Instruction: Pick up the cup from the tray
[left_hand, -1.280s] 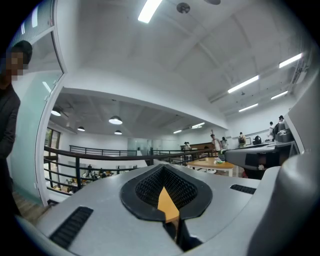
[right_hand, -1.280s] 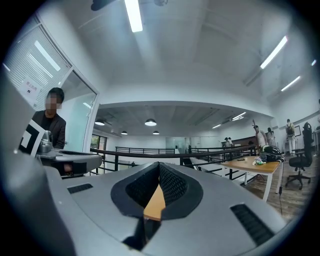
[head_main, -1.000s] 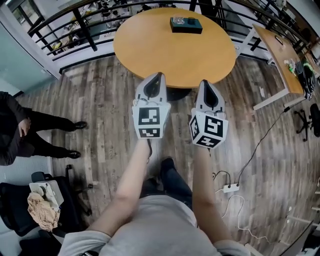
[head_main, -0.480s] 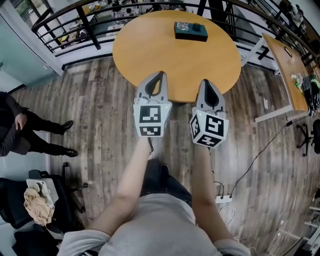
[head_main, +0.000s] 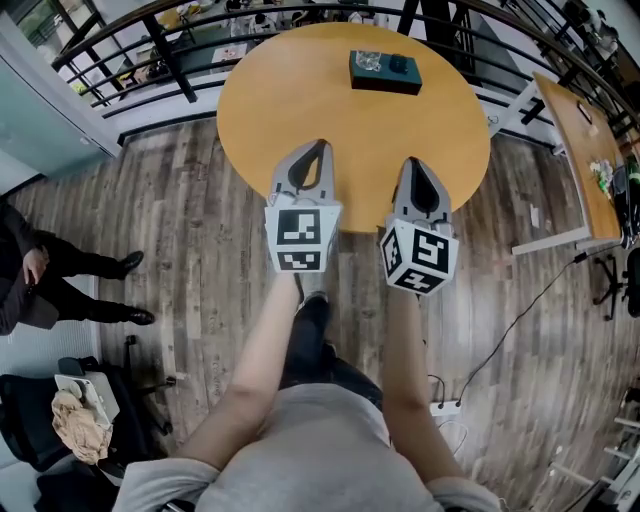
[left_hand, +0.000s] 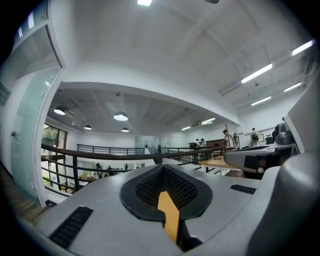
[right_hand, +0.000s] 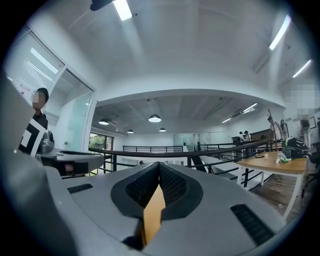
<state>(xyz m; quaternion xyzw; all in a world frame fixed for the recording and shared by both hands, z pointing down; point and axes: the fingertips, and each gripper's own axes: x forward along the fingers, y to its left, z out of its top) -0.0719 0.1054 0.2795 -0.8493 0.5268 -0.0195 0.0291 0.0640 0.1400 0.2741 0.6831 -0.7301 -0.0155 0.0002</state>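
Observation:
A dark green tray lies at the far side of a round wooden table. A clear cup stands on the tray's left half, and a small dark object sits to its right. My left gripper and right gripper are held side by side over the table's near edge, well short of the tray. In the left gripper view the left gripper is shut with nothing in it. In the right gripper view the right gripper is shut and empty too. Neither gripper view shows the cup.
A black railing curves behind the table. A person in dark clothes stands at the left, near a chair with a cloth. A wooden desk is at the right. A power strip and cables lie on the floor.
The table and tray have come closer in the head view. Both grippers, still shut, now reach over the table's near edge instead of hanging over the floor.

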